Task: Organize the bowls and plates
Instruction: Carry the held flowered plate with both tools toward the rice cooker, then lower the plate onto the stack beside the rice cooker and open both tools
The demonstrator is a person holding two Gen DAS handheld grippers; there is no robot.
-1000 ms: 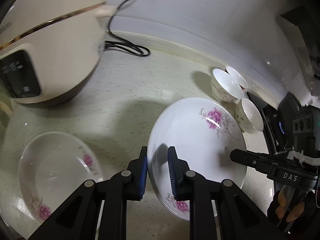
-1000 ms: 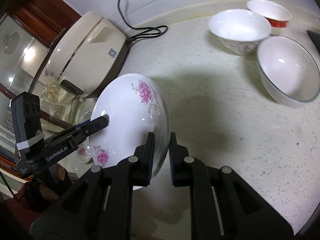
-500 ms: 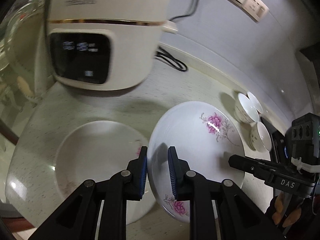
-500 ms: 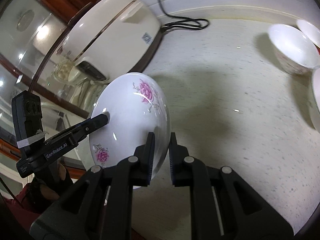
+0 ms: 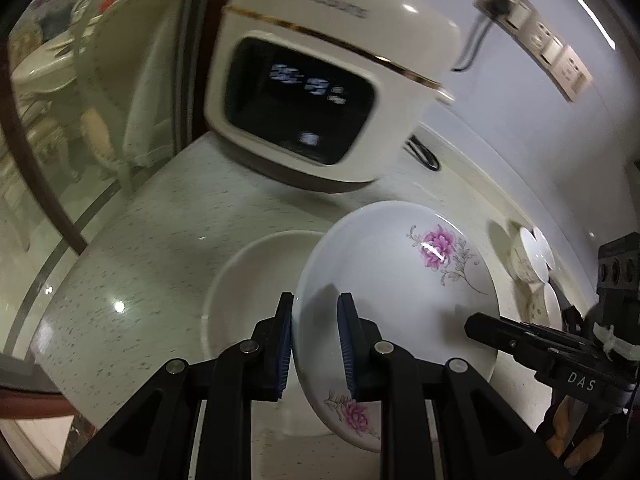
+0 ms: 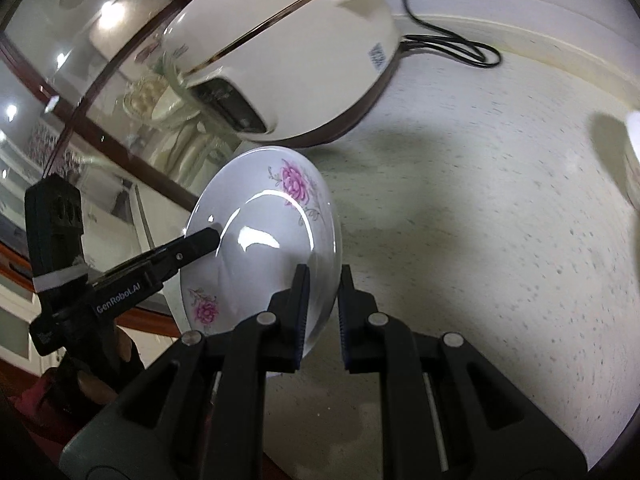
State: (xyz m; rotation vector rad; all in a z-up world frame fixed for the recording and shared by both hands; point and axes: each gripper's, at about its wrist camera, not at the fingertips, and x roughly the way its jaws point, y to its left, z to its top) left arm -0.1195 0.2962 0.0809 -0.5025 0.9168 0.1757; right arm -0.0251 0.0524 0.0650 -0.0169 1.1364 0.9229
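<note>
A white plate with pink flowers [image 5: 400, 288] hangs tilted above the counter, held at opposite rims by both grippers. My left gripper [image 5: 316, 336] is shut on its near-left rim, blue pads on either face. In the right wrist view my right gripper [image 6: 322, 300] is shut on the plate's [image 6: 264, 248] right rim, and the left gripper [image 6: 208, 238] reaches in from the left. A second white plate [image 5: 256, 280] lies flat on the counter, partly hidden under the held one. Small bowls [image 5: 536, 256] stand at the far right.
A cream rice cooker [image 5: 320, 92] stands close behind the plates, its black cord [image 6: 452, 44] trailing to wall sockets [image 5: 552, 52]. A glass cabinet door [image 6: 80, 80] bounds the left side. The speckled counter [image 6: 480, 220] stretches to the right, with one bowl's edge [image 6: 634, 160] at the frame border.
Both grippers carried the flowered plate sideways toward the rice cooker; it now overlaps the flat plate. The small bowls slid off to the right edge of both views.
</note>
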